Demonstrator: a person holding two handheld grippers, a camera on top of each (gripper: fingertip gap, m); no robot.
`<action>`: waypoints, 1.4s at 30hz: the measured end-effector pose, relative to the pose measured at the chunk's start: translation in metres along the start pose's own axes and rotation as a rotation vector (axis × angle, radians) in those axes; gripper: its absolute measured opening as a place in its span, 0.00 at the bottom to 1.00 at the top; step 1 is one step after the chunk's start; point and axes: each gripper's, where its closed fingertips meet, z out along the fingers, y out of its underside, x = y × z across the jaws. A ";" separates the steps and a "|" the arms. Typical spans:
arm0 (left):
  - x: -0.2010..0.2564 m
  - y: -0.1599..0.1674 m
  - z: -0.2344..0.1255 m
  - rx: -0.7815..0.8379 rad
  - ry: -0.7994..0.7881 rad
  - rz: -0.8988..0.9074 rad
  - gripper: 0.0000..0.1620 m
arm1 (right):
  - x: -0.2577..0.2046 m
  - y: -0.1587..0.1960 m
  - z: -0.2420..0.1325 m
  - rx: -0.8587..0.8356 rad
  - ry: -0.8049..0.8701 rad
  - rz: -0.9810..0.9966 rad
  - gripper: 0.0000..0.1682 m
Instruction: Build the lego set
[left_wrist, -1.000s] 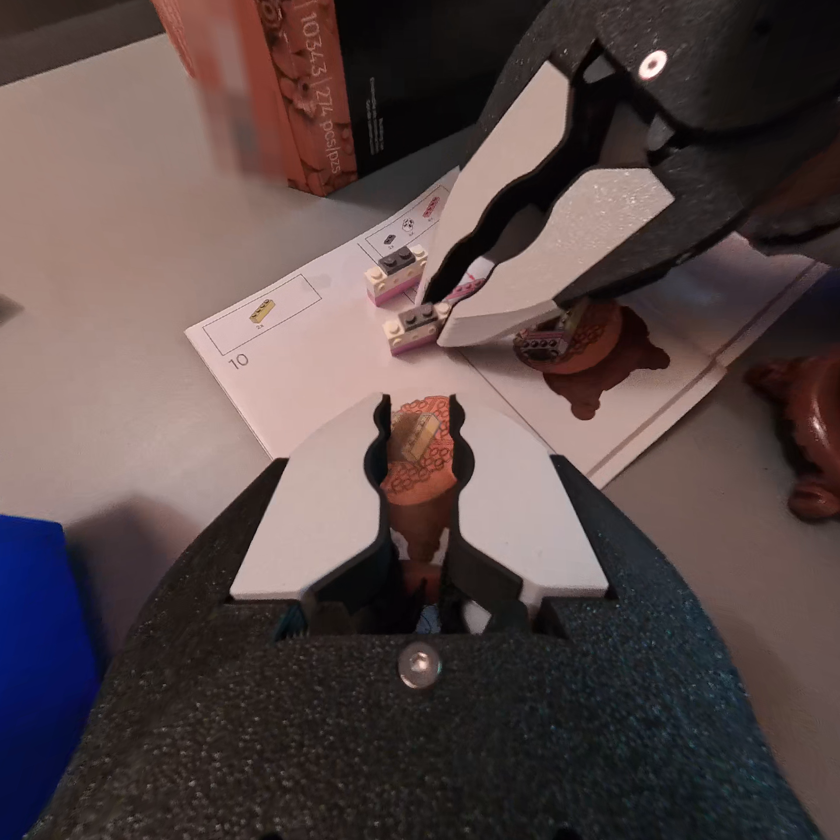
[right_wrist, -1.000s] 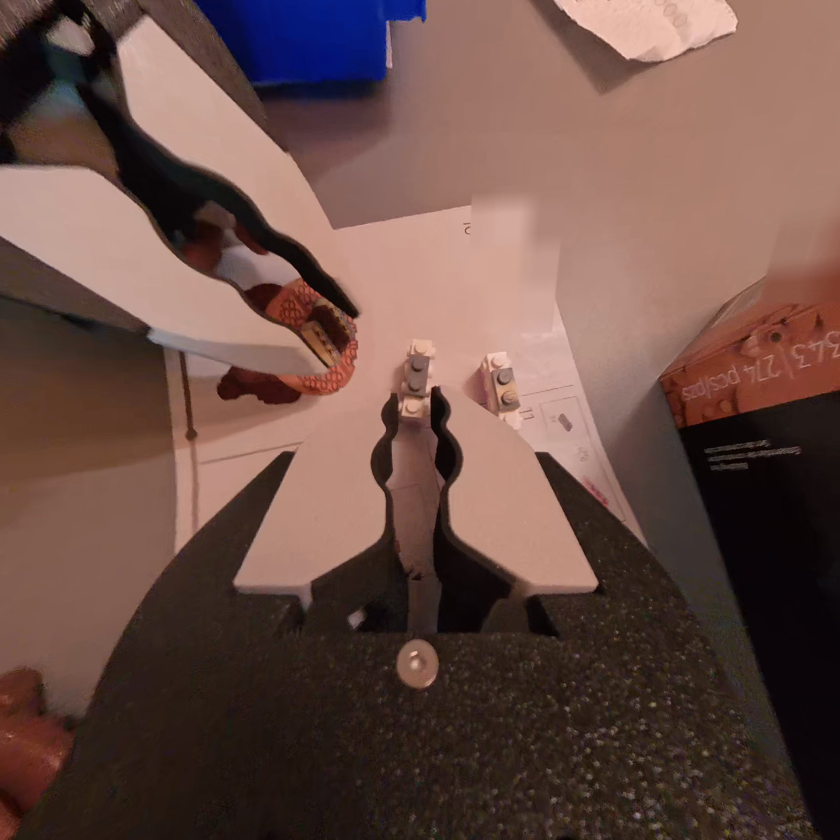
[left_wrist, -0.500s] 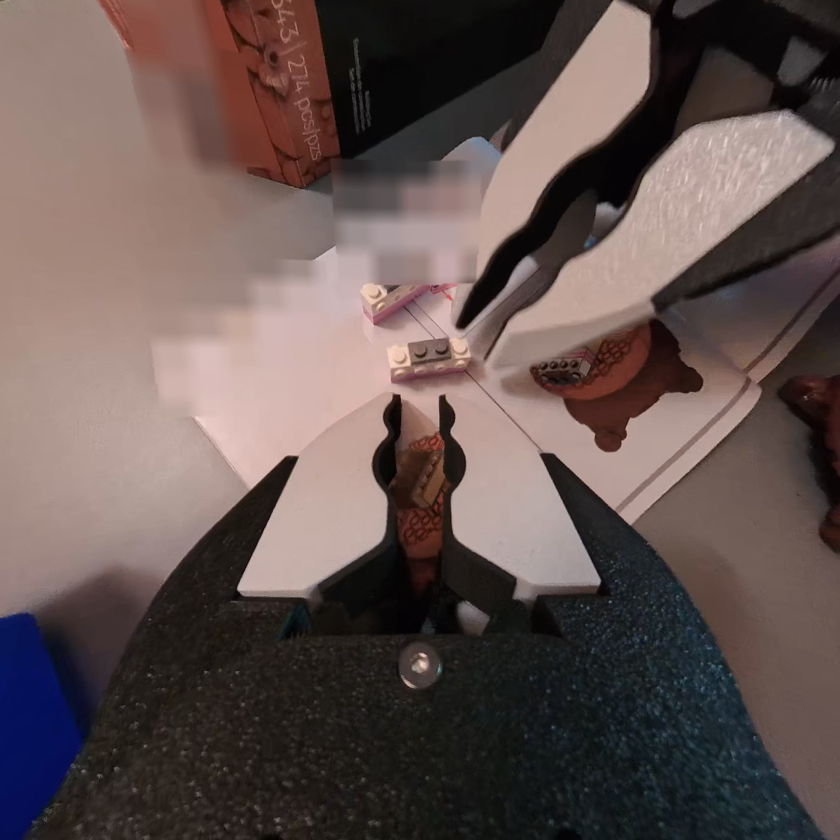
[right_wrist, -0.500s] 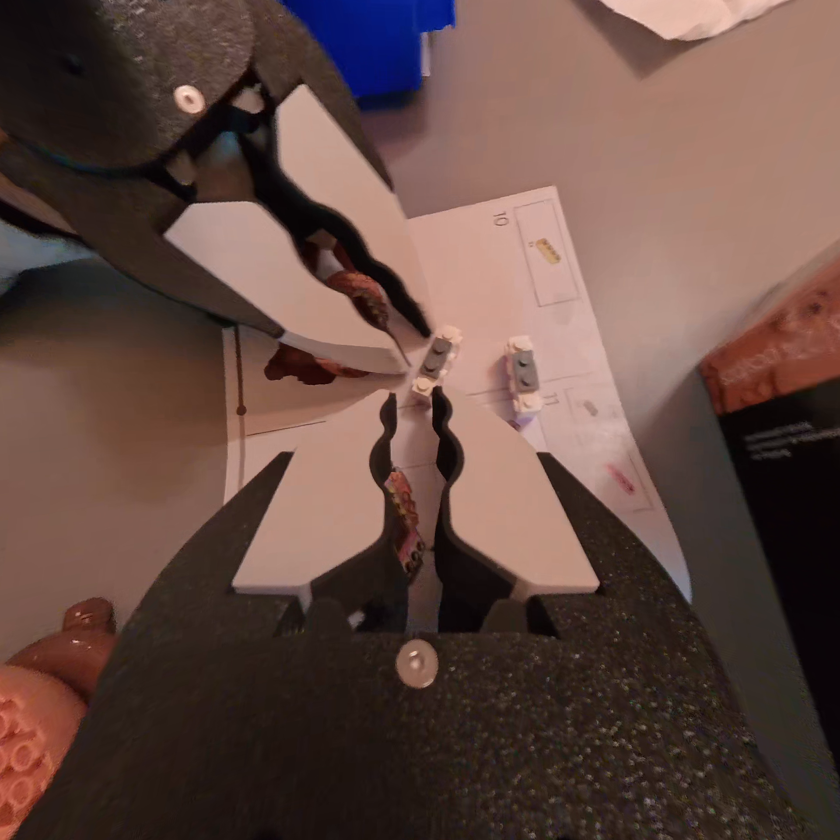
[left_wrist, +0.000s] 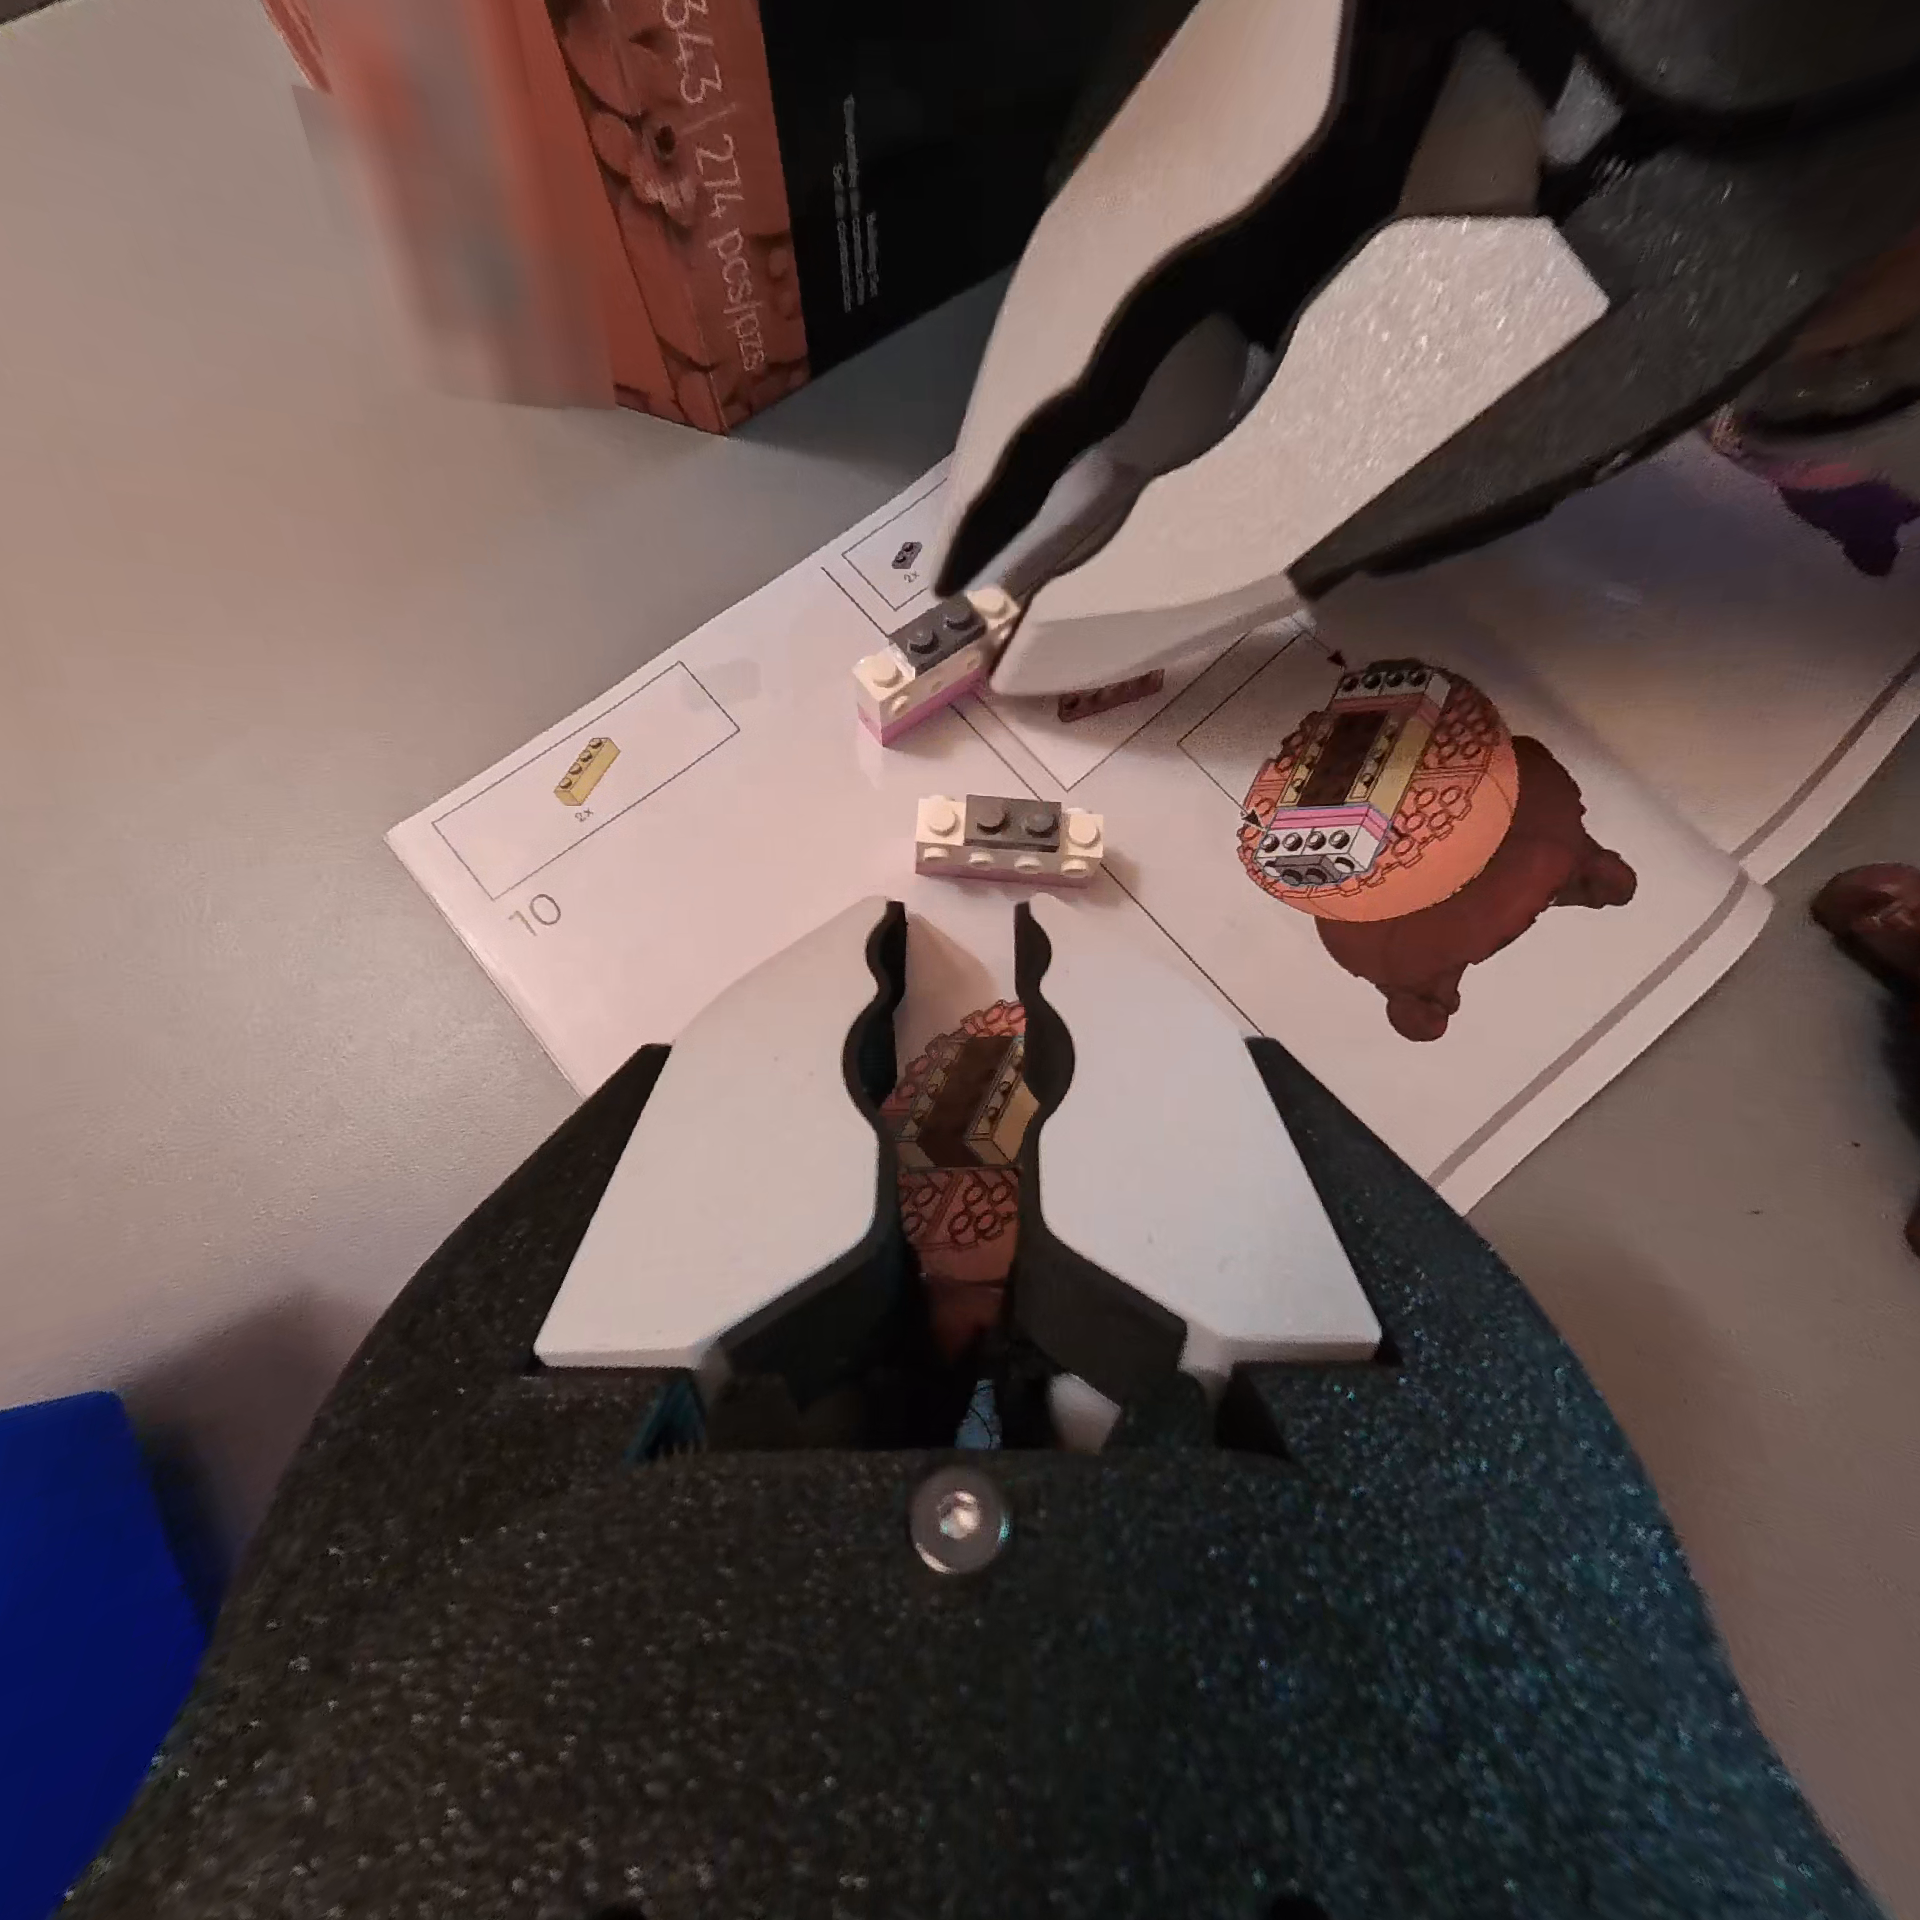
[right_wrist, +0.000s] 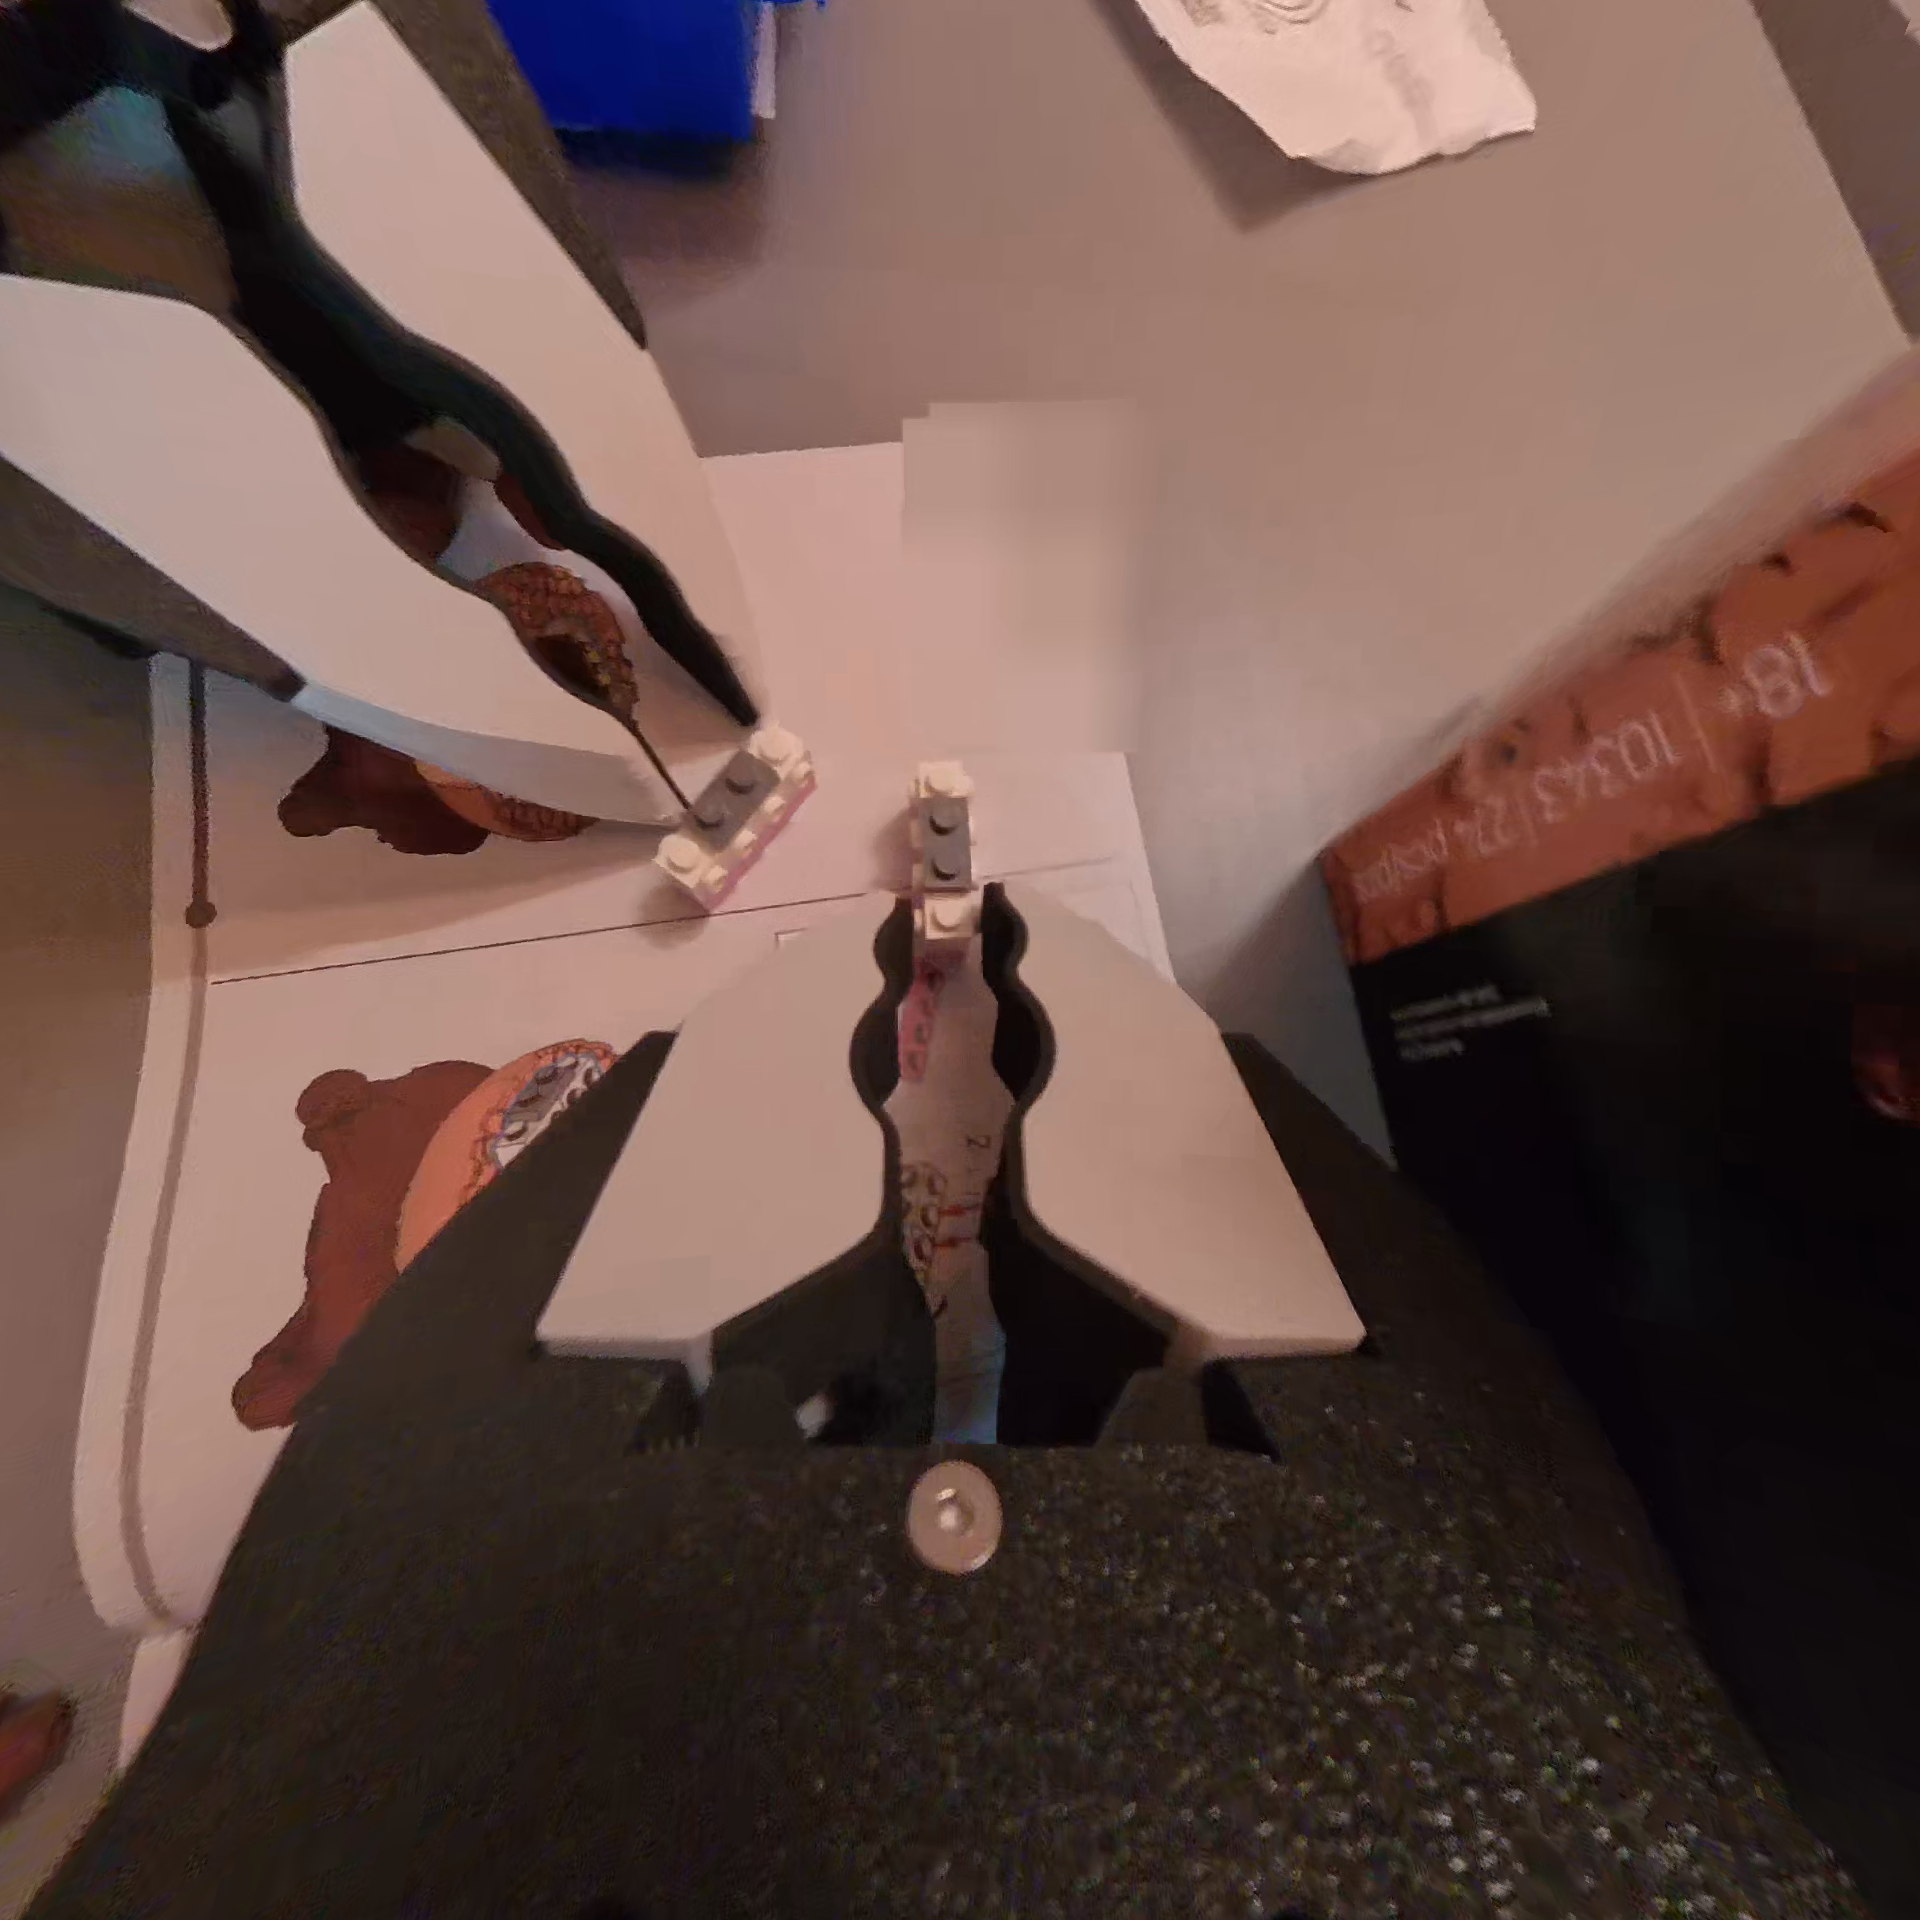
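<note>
Two small white, grey and pink brick assemblies lie on the open instruction booklet (left_wrist: 644, 831). The near assembly (left_wrist: 1006, 840) lies crosswise just ahead of my left gripper (left_wrist: 958, 920), which has its jaws a little apart and empty. The far assembly (left_wrist: 930, 660) has its right end between the tips of my right gripper (left_wrist: 982, 623). In the right wrist view that assembly (right_wrist: 943, 831) points away from my right gripper (right_wrist: 948, 909). The jaws stand slightly apart around its white end. The left gripper (right_wrist: 717, 764) shows at upper left, its tips over the other assembly (right_wrist: 740, 816).
The set's orange and black box (left_wrist: 675, 208) stands behind the booklet and shows at right in the right wrist view (right_wrist: 1558, 831). A blue bin (left_wrist: 62, 1558) sits at my left. A brown model part (left_wrist: 1881, 914) lies right of the booklet. Crumpled white paper (right_wrist: 1351, 83) lies far off. My hands' fingertips stand some 5 centimetres from each other.
My right gripper left the near assembly, which turned crosswise, and moved to the far assembly. My left gripper advanced toward the near assembly. Neither jaw gap visibly changed.
</note>
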 end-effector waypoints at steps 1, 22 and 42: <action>0.000 0.000 0.000 0.002 0.001 0.001 0.12 | -0.002 -0.001 0.001 -0.003 -0.007 -0.014 0.07; 0.033 -0.010 -0.030 0.131 0.043 0.114 0.17 | -0.018 0.003 -0.111 0.338 0.133 0.173 0.27; 0.055 -0.002 -0.043 0.229 -0.046 0.157 0.11 | -0.030 0.019 -0.107 0.317 0.209 0.099 0.06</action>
